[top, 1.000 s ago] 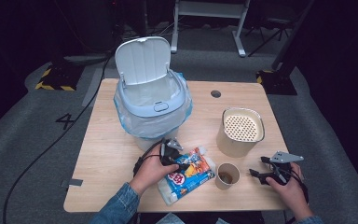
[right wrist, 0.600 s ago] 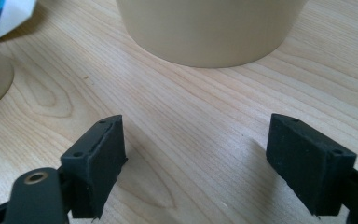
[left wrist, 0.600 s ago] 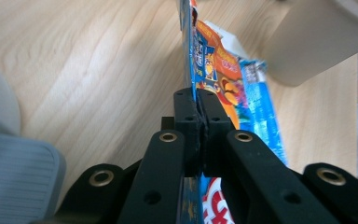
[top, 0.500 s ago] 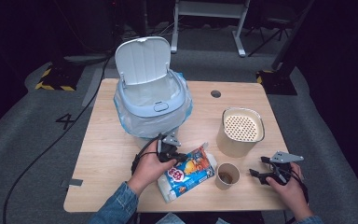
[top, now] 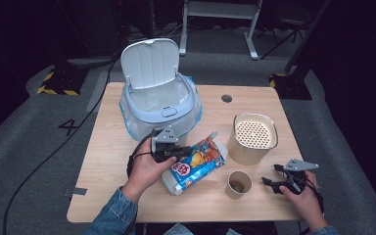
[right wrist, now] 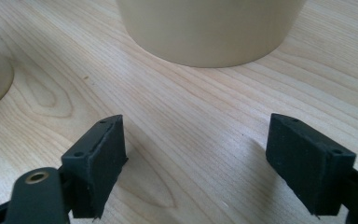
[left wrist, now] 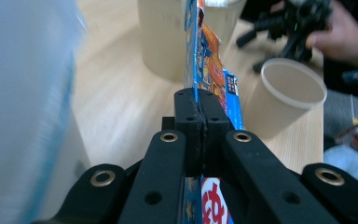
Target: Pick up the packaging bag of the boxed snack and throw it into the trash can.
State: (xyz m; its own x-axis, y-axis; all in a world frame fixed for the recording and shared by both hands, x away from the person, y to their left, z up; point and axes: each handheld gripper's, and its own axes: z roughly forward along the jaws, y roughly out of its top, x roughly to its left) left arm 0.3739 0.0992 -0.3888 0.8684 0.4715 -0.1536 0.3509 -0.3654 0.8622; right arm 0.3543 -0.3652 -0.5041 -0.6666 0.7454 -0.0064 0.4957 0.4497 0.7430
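A blue and orange snack bag [top: 194, 164] lies tilted at the table's front middle, lifted slightly at its left edge. My left gripper [top: 182, 151] is shut on that edge; in the left gripper view the bag [left wrist: 208, 65] stands on edge between the closed jaws of the left gripper [left wrist: 199, 100]. My right gripper [top: 270, 180] rests near the front right corner, open, right of a small paper cup [top: 238, 184]. In the right gripper view, the right gripper [right wrist: 205, 149] has its jaws wide apart over bare wood.
A pale blue bin [top: 159, 100] with its lid raised stands at the back left, lined with plastic. A beige canister [top: 252, 138] with a perforated top stands right of the bag. The table [top: 103, 161] has a cable hole [top: 226, 98] at the back.
My left gripper has lifted and pulled the bag's edge up and slightly back toward the bin. The right gripper has stayed where it was.
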